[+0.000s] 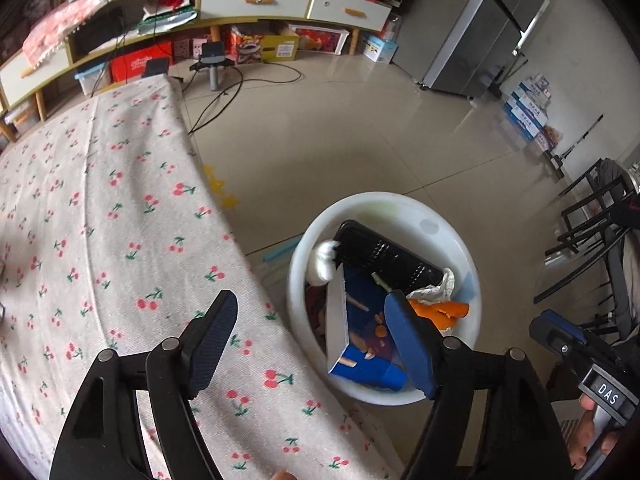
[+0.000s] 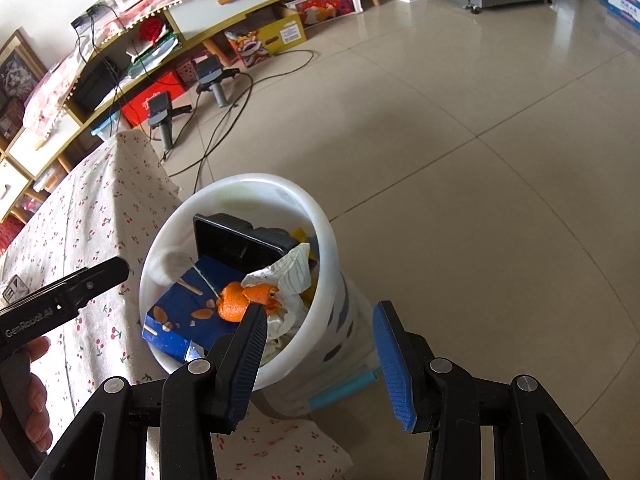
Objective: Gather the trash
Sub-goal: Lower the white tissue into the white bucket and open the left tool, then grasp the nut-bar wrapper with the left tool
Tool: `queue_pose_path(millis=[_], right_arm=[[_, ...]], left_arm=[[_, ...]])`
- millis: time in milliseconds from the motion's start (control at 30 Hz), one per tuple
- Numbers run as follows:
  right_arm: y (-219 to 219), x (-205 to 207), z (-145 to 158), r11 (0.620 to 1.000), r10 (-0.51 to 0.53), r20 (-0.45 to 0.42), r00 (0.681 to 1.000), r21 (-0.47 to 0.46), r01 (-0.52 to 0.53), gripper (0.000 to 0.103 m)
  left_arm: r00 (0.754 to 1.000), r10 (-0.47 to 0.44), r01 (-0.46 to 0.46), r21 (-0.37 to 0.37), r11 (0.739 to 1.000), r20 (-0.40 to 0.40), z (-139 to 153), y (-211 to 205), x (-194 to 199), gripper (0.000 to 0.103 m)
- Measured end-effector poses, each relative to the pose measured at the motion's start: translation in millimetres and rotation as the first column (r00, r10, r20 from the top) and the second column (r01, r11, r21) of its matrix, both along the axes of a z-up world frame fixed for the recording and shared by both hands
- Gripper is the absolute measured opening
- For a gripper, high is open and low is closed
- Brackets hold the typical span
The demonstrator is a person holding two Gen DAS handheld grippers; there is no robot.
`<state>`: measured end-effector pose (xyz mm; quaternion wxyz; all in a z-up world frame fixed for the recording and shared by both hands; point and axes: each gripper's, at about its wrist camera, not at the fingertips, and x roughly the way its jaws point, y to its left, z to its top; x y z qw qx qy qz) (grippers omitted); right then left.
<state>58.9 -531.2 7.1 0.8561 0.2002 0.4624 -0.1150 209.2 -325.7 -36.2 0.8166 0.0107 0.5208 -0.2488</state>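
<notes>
Both my left gripper (image 1: pixel 312 344) and right gripper (image 2: pixel 320 364) hung spread and empty above the white bin (image 2: pixel 332 248), where orange peel (image 2: pixel 240 300) lay atop a blue box (image 2: pixel 184 312), beside the surface (image 1: pixel 100 208).

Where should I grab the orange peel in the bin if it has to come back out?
Take the orange peel by its raised curled edge, coming straight down from above with the right hand-held gripper, whose jaws are open. It lies on top of the pile, across the blue box and crumpled paper, and the white bin wall likely blocks a sideways approach.
</notes>
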Motion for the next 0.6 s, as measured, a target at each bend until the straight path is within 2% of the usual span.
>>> queue_pose_path(millis=[133, 233, 400, 500, 567, 600], right_arm=[[1.4, 0.7, 0.2, 1.0, 0.0, -0.003, 1.0, -0.002, 0.0, 0.05], [4.0, 0.9, 1.3, 1.0, 0.002, -0.002, 1.0, -0.009, -0.002, 0.055], [12.8, 5.7, 3.9, 1.0, 0.022, -0.002, 1.0, -0.017, -0.022, 0.057], [23.8, 10.5, 7.2, 0.999, 0.041, 0.003, 0.999, -0.026, -0.04, 0.064], [32.3, 15.4, 9.1, 0.998, 0.053, 0.006, 0.999, -0.029, -0.053, 0.076], [37.3, 17.8, 9.9, 0.998, 0.061, 0.008, 0.998, -0.03, -0.06, 0.078]], left_arm=[[1.0, 0.021, -0.021, -0.004, 1.0, -0.002, 2.0, 19.0, -2.6, 0.084], [1.0, 0.026, -0.026, 0.0, 1.0, 0.006, 4.7, 34.7, -7.5, 0.089], [1.0, 0.025, -0.025, 0.019, 1.0, 0.014, 5.6, 66.6, -19.9, 0.097], [0.999, 0.038, -0.038, 0.032, 0.999, 0.025, 6.9, 89.8, -25.7, 0.099], [0.998, 0.053, -0.054, 0.039, 0.998, 0.028, 7.5, 105.9, -29.2, 0.099], [0.998, 0.063, -0.064, 0.045, 0.997, 0.031, 7.7, 114.1, -30.5, 0.099]])
